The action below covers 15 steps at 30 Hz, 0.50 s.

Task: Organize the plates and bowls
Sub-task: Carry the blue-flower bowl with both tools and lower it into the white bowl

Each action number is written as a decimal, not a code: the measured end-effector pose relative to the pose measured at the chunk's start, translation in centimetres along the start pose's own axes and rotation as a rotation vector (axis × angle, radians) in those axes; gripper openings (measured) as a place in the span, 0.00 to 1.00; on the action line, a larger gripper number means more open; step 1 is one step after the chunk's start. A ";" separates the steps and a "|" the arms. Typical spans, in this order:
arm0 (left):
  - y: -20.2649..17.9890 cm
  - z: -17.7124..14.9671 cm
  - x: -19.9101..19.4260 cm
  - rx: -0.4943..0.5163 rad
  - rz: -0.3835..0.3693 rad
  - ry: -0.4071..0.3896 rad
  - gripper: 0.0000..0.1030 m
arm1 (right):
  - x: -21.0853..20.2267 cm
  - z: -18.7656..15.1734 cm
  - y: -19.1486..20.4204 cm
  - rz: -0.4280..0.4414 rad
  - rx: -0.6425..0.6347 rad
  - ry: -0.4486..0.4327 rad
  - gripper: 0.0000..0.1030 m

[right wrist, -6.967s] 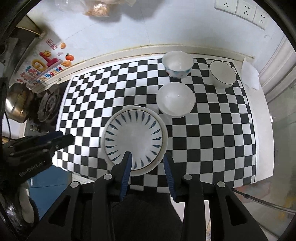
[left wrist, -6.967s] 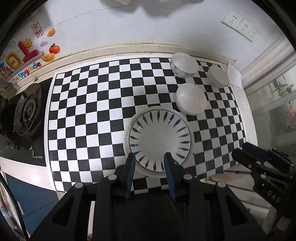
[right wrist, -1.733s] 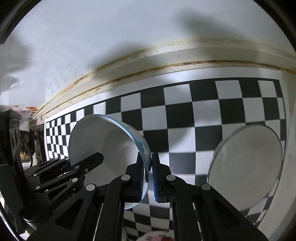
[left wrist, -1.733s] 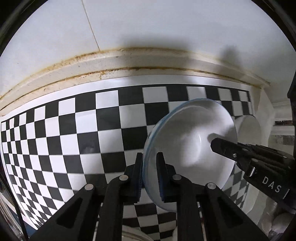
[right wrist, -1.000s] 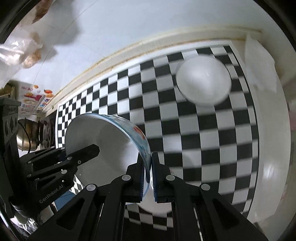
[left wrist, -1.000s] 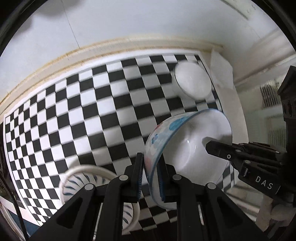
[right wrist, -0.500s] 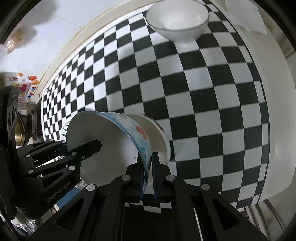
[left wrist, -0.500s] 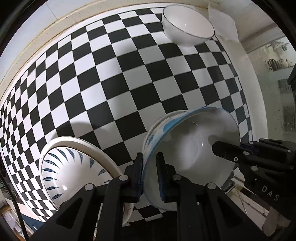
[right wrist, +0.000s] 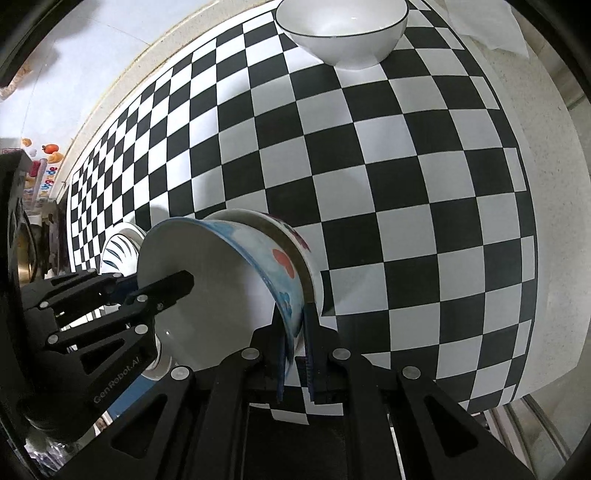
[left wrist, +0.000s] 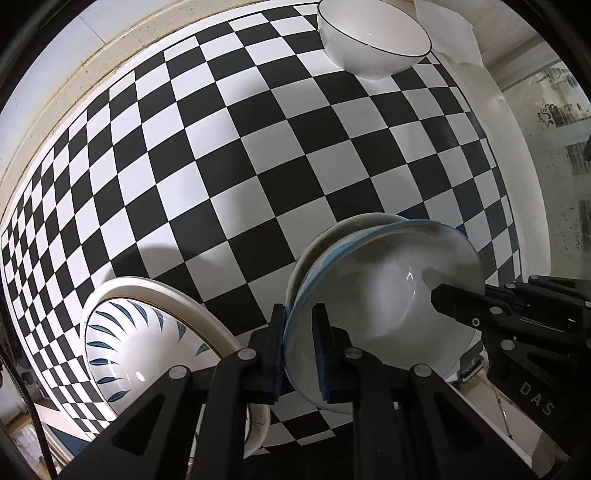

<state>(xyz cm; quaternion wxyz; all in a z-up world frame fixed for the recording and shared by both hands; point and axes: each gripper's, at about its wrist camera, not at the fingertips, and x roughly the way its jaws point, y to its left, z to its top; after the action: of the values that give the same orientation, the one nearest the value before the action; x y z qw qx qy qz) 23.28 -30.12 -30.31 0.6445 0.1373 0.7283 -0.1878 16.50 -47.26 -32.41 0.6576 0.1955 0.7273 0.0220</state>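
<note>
A white bowl with a blue rim and red and blue prints [left wrist: 384, 295] [right wrist: 221, 288] is tilted and sits inside a plain white bowl [left wrist: 332, 236] [right wrist: 308, 258] on the checkered mat. My left gripper [left wrist: 299, 350] is shut on its near rim. My right gripper [right wrist: 295, 350] is shut on the opposite rim, and each gripper shows in the other's view: the right gripper [left wrist: 461, 299] and the left gripper [right wrist: 162, 288]. A plate with blue leaf marks [left wrist: 122, 343] [right wrist: 118, 251] lies just to the left. A dark-rimmed white bowl [left wrist: 373, 40] [right wrist: 343, 29] stands at the far edge.
The checkered mat [left wrist: 258, 155] covers the counter up to the back wall. A white paper sheet [left wrist: 450, 33] lies at the far right corner. A stove [right wrist: 22, 254] is at the left. The counter ends at the right and near sides.
Both grippers have carried the printed bowl down from the back of the mat and onto the plain white bowel's place; it now sits inside that bowl. Grips unchanged.
</note>
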 end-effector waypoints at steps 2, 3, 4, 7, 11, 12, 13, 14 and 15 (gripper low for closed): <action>0.0 0.0 0.0 0.002 0.005 0.004 0.12 | -0.1 0.0 0.1 -0.007 -0.006 0.002 0.10; 0.1 0.0 0.1 0.002 0.008 0.005 0.12 | -0.1 0.1 0.2 -0.013 -0.009 0.002 0.10; -0.1 0.0 0.1 0.002 0.012 0.006 0.12 | -0.1 0.1 0.3 -0.020 -0.013 0.004 0.10; -0.4 0.0 0.5 0.007 0.027 0.006 0.12 | 0.0 0.3 0.7 -0.038 -0.024 0.008 0.10; -0.6 -0.1 0.7 0.005 0.029 0.008 0.12 | 0.2 0.7 0.7 -0.043 -0.013 0.027 0.10; -0.6 -0.2 0.7 0.006 0.028 0.010 0.12 | 0.2 0.8 0.7 -0.046 -0.009 0.034 0.10; -0.8 -0.3 0.8 0.006 0.026 0.013 0.12 | 0.4 0.9 0.7 -0.050 -0.001 0.045 0.10; -0.8 -0.4 0.9 0.006 0.026 0.016 0.12 | 0.5 1.0 0.8 -0.056 0.004 0.056 0.11; -0.8 -0.5 1.0 0.004 0.029 0.020 0.12 | 0.6 1.2 0.9 -0.060 0.007 0.068 0.12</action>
<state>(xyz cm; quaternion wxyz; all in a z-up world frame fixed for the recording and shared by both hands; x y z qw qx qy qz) 22.39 -30.64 -31.14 0.6397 0.1510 0.7322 -0.1788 17.81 -46.52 -32.84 0.6323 0.1751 0.7547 0.0065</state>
